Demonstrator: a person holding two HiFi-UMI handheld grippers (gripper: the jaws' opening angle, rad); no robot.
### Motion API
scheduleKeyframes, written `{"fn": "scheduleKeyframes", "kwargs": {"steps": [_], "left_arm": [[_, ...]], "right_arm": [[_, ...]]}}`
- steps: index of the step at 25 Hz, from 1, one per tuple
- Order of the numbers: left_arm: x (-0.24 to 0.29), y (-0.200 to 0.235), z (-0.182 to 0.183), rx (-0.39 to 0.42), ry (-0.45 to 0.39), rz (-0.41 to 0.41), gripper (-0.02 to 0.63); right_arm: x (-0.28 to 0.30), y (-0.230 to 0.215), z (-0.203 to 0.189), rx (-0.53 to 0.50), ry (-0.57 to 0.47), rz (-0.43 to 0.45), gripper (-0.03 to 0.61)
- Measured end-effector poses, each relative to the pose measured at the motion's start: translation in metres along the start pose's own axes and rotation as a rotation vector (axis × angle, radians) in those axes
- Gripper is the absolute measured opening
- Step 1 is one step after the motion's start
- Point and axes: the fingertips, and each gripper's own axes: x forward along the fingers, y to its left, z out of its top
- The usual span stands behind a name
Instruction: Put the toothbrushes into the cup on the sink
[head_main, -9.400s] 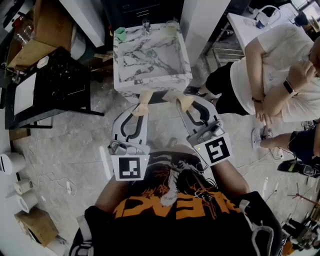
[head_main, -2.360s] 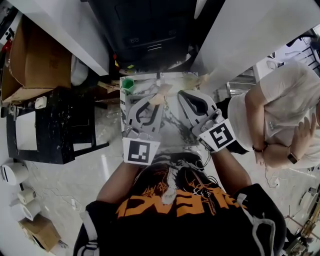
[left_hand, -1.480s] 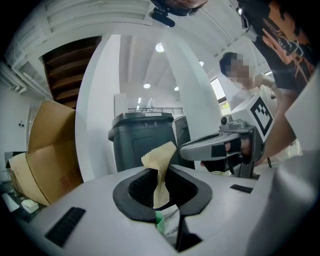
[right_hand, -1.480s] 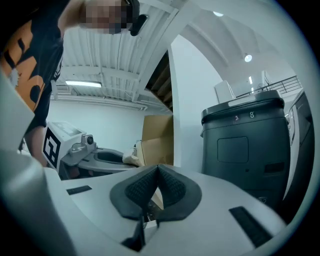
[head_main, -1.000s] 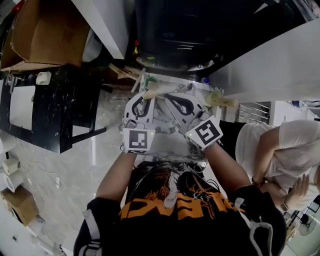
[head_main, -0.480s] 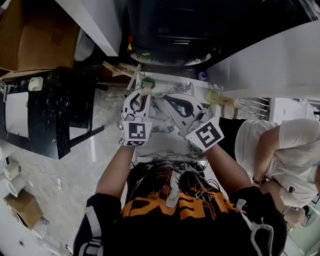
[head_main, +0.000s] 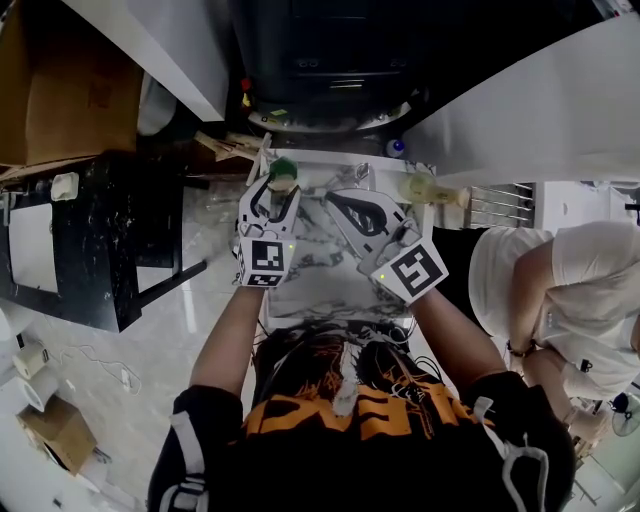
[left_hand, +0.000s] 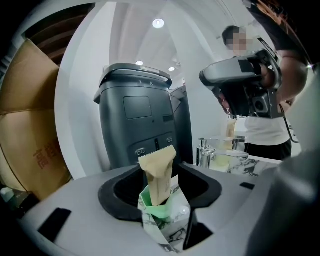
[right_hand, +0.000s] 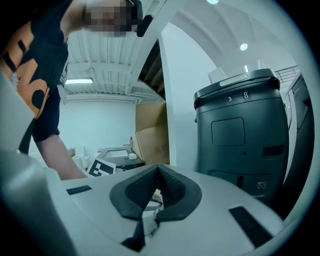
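Observation:
A toothbrush in a brown paper wrapper stands upright in the green cup at the sink's back left corner. My left gripper straddles it and its jaws are opening; the pads stand clear of the wrapper on both sides. In the head view the left gripper sits right at the green cup. My right gripper hovers over the marbled sink, shut with nothing held; its closed jaws meet in the right gripper view. Another wrapped toothbrush sits in a clear cup at the back right.
A chrome faucet stands at the sink's back edge. A tall dark grey machine rises behind the sink. A cardboard box and a black table are to the left. A person stands to the right.
The left gripper carried the wrapped toothbrush to the green cup and its jaws have parted, leaving the toothbrush standing in the cup. The right gripper barely moved.

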Motion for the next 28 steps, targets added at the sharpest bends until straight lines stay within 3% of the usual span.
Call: {"fn": "scheduleKeyframes", "kwargs": {"steps": [8, 17, 19, 22, 25, 28], "left_arm": [[-0.022, -0.006, 0.011, -0.004, -0.012, -0.012, 0.355], [-0.096, -0.011, 0.080, -0.021, -0.176, 0.001, 0.365], [-0.111, -0.019, 0.095, -0.017, -0.209, -0.013, 0.348], [-0.134, -0.037, 0.123, -0.048, -0.279, -0.062, 0.250], [-0.154, -0.055, 0.156, -0.093, -0.355, -0.099, 0.191], [-0.167, -0.071, 0.180, -0.096, -0.386, -0.132, 0.104]], "right_arm": [[-0.012, 0.012, 0.015, -0.025, -0.011, -0.008, 0.014], [-0.042, 0.045, 0.043, -0.065, -0.061, -0.018, 0.014], [-0.053, 0.051, 0.051, -0.073, -0.082, -0.025, 0.014], [-0.074, 0.063, 0.066, -0.068, -0.123, -0.042, 0.014], [-0.095, 0.070, 0.081, -0.067, -0.149, -0.062, 0.014], [-0.113, 0.069, 0.091, -0.072, -0.165, -0.091, 0.014]]}}
